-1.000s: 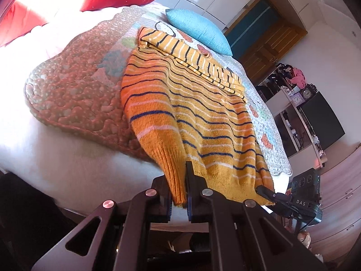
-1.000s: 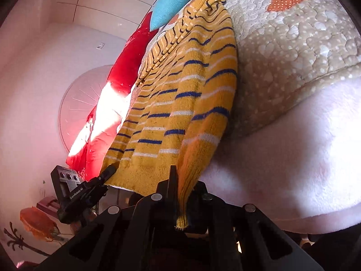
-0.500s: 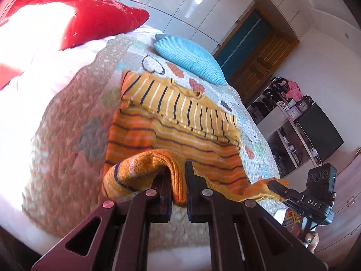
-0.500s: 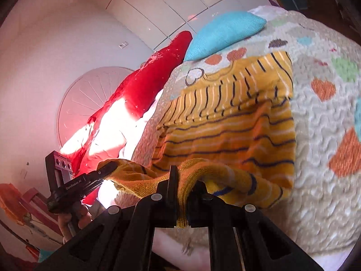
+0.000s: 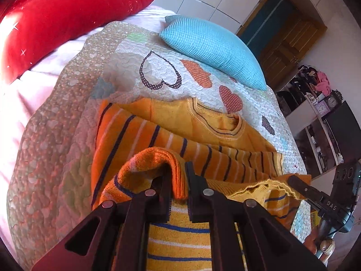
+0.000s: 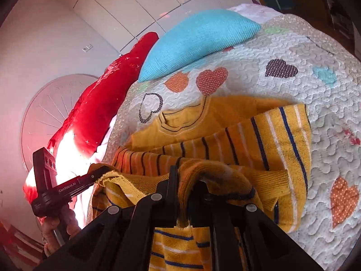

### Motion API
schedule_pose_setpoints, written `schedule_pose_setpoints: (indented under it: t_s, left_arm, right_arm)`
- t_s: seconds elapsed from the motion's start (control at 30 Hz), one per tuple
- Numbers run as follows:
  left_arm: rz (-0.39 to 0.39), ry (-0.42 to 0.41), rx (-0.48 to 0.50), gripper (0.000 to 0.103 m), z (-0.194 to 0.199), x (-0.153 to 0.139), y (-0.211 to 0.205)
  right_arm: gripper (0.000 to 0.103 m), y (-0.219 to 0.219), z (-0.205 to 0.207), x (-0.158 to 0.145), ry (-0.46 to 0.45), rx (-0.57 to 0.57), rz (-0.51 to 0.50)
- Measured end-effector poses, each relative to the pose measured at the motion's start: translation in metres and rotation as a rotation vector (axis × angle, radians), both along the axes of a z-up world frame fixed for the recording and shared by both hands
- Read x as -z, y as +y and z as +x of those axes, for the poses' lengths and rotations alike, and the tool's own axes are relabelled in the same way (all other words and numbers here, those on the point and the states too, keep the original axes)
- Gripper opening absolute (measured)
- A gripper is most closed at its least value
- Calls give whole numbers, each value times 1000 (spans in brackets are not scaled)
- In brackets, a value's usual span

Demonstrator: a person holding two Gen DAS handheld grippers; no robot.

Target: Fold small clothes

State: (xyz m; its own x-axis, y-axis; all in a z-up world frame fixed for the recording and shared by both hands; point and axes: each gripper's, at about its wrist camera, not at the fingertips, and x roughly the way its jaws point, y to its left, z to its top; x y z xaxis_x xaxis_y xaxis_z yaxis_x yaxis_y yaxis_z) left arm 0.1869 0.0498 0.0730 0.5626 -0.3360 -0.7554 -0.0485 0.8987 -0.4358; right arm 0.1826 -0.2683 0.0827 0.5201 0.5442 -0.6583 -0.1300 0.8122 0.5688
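Note:
A small yellow-orange sweater [image 5: 198, 122] with navy and white stripes lies on the heart-patterned quilt [image 5: 67, 117], neckline toward the pillows. Its sleeves are folded across the chest. My left gripper [image 5: 179, 187] is shut on the left corner of the sweater's hem and holds it lifted over the striped body. My right gripper [image 6: 186, 194] is shut on the right corner of the hem of the sweater [image 6: 248, 131]. The hem spans between both grippers. The right gripper also shows in the left wrist view [image 5: 300, 187], and the left gripper in the right wrist view [image 6: 97, 176].
A blue cushion [image 5: 214, 47] and a red pillow [image 5: 63, 18] lie at the head of the bed beyond the sweater. The quilt [image 6: 327, 90] extends to the right. Shelves and a dark screen [image 5: 343, 128] stand past the bed's right edge.
Both grippers have carried the hem up from the bed's front edge and forward over the sweater's body toward the neckline. The lower half now lies doubled over.

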Motion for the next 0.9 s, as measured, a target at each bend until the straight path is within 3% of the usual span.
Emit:
schedule_pose_setpoints:
  t_s: [0.07, 0.13, 0.2, 0.27, 0.33, 0.53, 0.67, 0.73, 0.8, 0.9]
  left_arm:
    - [-87, 16, -1, 15, 11, 7, 8]
    - [-174, 0, 10, 23, 17, 9, 17]
    - [-188, -38, -19, 47, 20, 5, 26]
    - [-178, -79, -61, 58, 22, -2, 36]
    - [-164, -74, -82, 59, 29, -2, 45]
    - [-15, -33, -83, 59, 23, 0, 53]
    - [110, -42, -27, 60, -7, -7, 45]
    - [174, -71, -11, 65, -29, -11, 39]
    - [253, -85, -39, 77, -52, -10, 35]
    - [315, -91, -112, 79, -82, 4, 36]
  right_arm:
    - [22, -12, 13, 16, 44, 32, 69]
    - [43, -25, 24, 28, 70, 72, 136]
    - [46, -35, 32, 35, 79, 112, 158]
    - [49, -44, 41, 41, 89, 146, 162]
    - [49, -50, 48, 45, 94, 175, 159]
    - [61, -63, 47, 35, 95, 209, 106]
    - [62, -55, 19, 13, 40, 160, -14]
    - [62, -45, 5, 3, 18, 120, -53]
    - [62, -31, -7, -6, -5, 78, -76]
    - [62, 2, -18, -12, -25, 12, -114]
